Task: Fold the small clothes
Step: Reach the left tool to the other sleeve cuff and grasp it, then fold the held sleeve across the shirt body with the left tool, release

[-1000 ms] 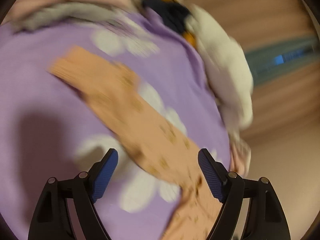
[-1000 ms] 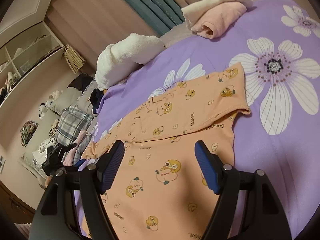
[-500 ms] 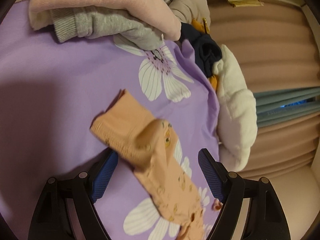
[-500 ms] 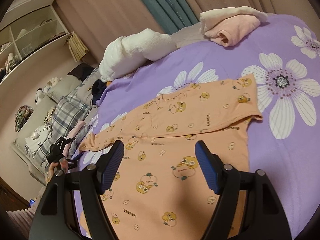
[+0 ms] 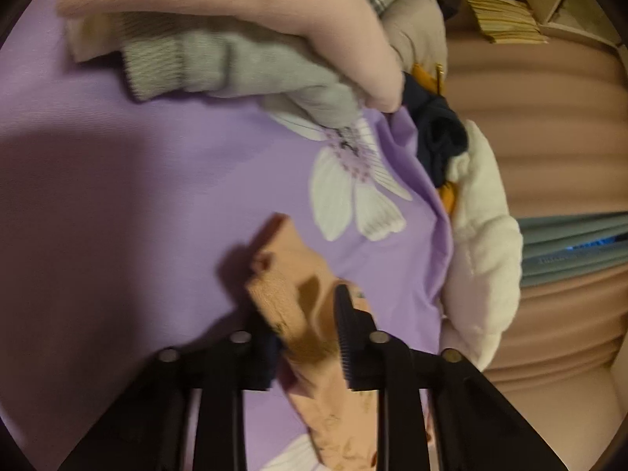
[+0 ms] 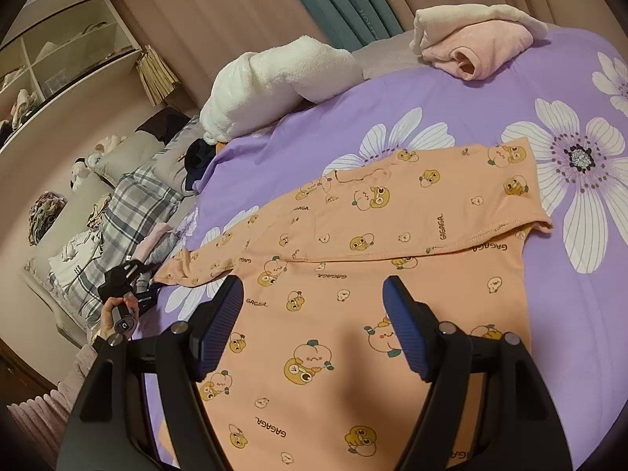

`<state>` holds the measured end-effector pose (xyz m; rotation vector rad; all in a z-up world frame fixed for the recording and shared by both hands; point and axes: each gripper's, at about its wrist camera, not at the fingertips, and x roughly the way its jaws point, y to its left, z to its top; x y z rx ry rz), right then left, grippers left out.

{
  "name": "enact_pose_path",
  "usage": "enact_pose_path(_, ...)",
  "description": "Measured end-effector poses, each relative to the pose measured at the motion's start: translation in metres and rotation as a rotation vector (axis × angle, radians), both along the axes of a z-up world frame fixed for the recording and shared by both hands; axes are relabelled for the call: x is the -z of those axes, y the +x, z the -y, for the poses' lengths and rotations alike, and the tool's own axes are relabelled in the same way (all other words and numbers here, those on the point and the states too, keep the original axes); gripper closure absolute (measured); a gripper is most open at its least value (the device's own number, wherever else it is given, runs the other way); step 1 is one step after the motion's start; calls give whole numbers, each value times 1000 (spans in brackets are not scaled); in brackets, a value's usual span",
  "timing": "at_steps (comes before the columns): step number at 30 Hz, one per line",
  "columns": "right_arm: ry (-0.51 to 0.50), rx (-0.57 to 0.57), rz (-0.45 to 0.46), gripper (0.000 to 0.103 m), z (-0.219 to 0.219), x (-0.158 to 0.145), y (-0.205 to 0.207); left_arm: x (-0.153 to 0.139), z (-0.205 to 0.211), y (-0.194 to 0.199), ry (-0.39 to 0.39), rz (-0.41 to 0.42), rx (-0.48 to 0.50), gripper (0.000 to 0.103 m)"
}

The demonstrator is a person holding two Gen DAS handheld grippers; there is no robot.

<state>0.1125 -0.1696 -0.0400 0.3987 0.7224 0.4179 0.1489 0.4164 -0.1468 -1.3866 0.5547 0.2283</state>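
Observation:
An orange long-sleeved shirt (image 6: 353, 274) printed with cartoon fruit lies flat on the purple flowered bedspread (image 6: 431, 110). One sleeve is folded across its chest. My right gripper (image 6: 312, 302) hovers open over the shirt's body, with nothing between its fingers. The other sleeve stretches out to the left, and its ribbed cuff (image 5: 282, 286) bunches up between the pads of my left gripper (image 5: 304, 314), whose jaws are closing on it. In the right wrist view a hand holds the left gripper (image 6: 129, 278) at the sleeve's end.
A pile of pink and grey clothes (image 5: 235, 39) lies just beyond the cuff. A white plush roll (image 6: 274, 82) and folded pink and white clothes (image 6: 471, 47) sit along the bed's far edge. A plaid blanket (image 6: 133, 204) and shelves (image 6: 59, 51) are at the left.
My left gripper has dropped onto the sleeve cuff and its jaws have drawn in from wide open to pinching it. The right gripper has drifted slightly over the shirt and stays open.

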Motion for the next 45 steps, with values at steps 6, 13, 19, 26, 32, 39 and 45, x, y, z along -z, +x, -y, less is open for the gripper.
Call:
enact_pose_path(6,-19,13,-2,29,3,1,-5,-13,-2,-5,66,-27,0,98)
enact_pose_path(13,-6,31,-1,29,11,4,-12,-91,16,-17,341,7,-5,100)
enact_pose_path(19,20,31,7,29,17,6,-20,-157,57,-8,507,97,88,100)
enact_pose_path(26,72,47,15,29,33,11,-31,-187,148,36,591,149,289,100)
enact_pose_path(32,104,77,14,29,55,16,-40,-183,247,70,637,167,499,100)
enact_pose_path(39,145,111,-13,29,75,28,-43,-159,369,93,695,149,720,100)
enact_pose_path(45,150,124,-36,28,85,35,-48,-111,432,99,689,59,896,100)
